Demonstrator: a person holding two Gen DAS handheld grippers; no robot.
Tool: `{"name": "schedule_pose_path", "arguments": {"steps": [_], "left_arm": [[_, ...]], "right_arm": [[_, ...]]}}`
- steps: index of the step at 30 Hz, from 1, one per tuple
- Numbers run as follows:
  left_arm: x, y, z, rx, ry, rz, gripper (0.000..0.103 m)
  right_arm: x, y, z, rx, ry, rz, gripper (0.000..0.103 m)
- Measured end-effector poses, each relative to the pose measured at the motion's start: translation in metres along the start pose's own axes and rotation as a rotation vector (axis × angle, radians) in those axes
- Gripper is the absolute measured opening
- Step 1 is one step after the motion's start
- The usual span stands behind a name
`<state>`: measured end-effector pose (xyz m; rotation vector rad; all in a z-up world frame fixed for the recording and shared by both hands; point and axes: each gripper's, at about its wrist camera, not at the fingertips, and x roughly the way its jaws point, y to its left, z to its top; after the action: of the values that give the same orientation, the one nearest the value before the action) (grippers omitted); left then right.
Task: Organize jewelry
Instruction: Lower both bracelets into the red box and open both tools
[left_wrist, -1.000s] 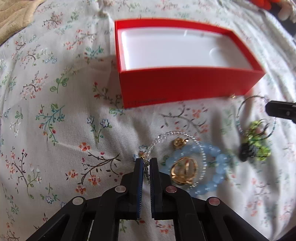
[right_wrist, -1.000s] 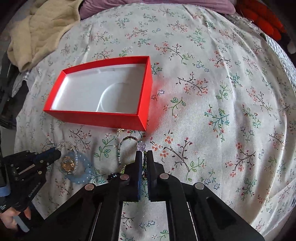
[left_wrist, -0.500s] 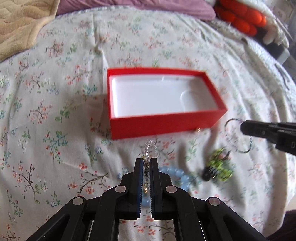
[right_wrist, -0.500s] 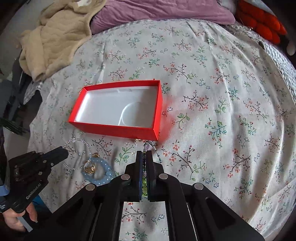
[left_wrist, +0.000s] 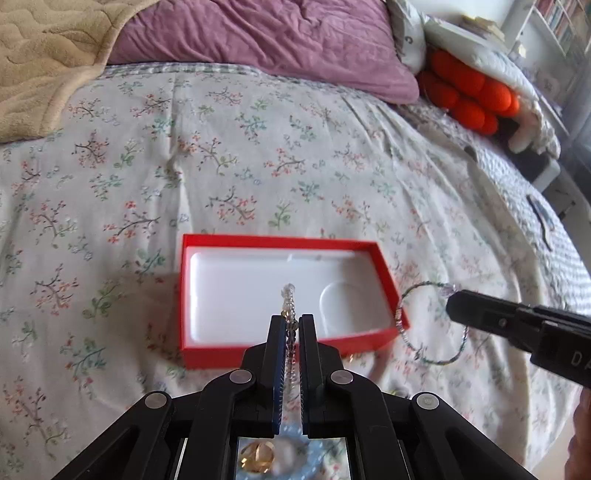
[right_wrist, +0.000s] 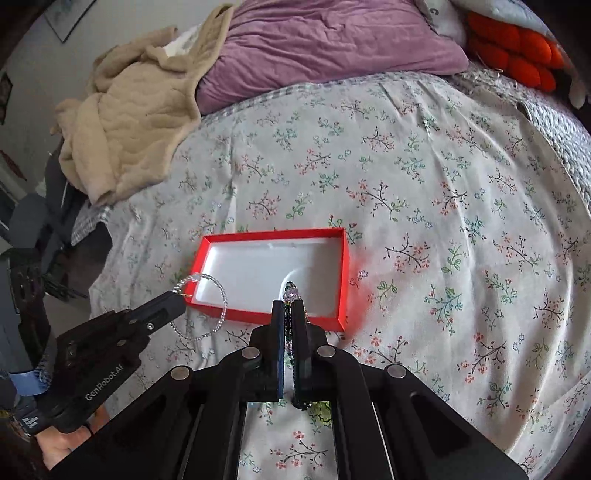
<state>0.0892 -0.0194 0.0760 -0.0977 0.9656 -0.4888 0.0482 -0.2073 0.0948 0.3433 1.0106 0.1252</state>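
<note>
**Both grippers holding bracelets over the bed**

Left gripper (left_wrist: 291, 325) is clamped tight on a clear bead bracelet (right_wrist: 201, 306), right gripper (right_wrist: 290, 310) pinched shut on a dark green bead bracelet (left_wrist: 432, 325). Both hang just in front of the empty red box (left_wrist: 280, 243) sitting on the floral bedspread (left_wrist: 258, 166)

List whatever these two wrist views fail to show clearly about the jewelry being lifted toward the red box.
- Left wrist view: the clear beaded bracelet in the left gripper is mostly hidden between the fingers.
- Left wrist view: the gold pendant and blue bead ring are blurred, cut off by the gripper body.
- Right wrist view: the dark beaded strand runs behind the right gripper; its lower end is hidden.
</note>
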Motion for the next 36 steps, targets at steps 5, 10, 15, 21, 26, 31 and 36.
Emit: {"name": "schedule_pose_path", "arguments": {"steps": [5,10,15,21,26,31,36], "left_arm": [[0.015,-0.002,0.011,-0.029,-0.013,-0.034,0.001],[0.03,0.007,0.016,-0.043,-0.019,0.007,0.001],[0.048,0.023,0.014,-0.038,-0.003,0.086,0.001],[0.057,0.033,0.013,-0.032,-0.011,0.15,0.001],[0.064,0.034,0.012,0.006,-0.005,0.18,0.002],[0.066,0.03,0.011,0.041,-0.016,0.199,0.002],[0.058,0.021,0.013,0.055,-0.03,0.207,0.025]], "right_arm": [[0.011,0.005,0.013,0.014,-0.02,0.03,0.003],[0.032,0.011,0.021,0.013,-0.019,0.049,0.003],[0.055,0.02,0.024,0.019,0.006,0.1,0.003],[0.077,0.023,0.025,0.029,0.027,0.104,0.003],[0.086,0.01,0.026,0.021,0.033,0.003,0.003],[0.088,-0.011,0.027,0.041,0.031,-0.063,0.003],[0.078,-0.02,0.028,0.054,0.01,-0.081,0.018]]}}
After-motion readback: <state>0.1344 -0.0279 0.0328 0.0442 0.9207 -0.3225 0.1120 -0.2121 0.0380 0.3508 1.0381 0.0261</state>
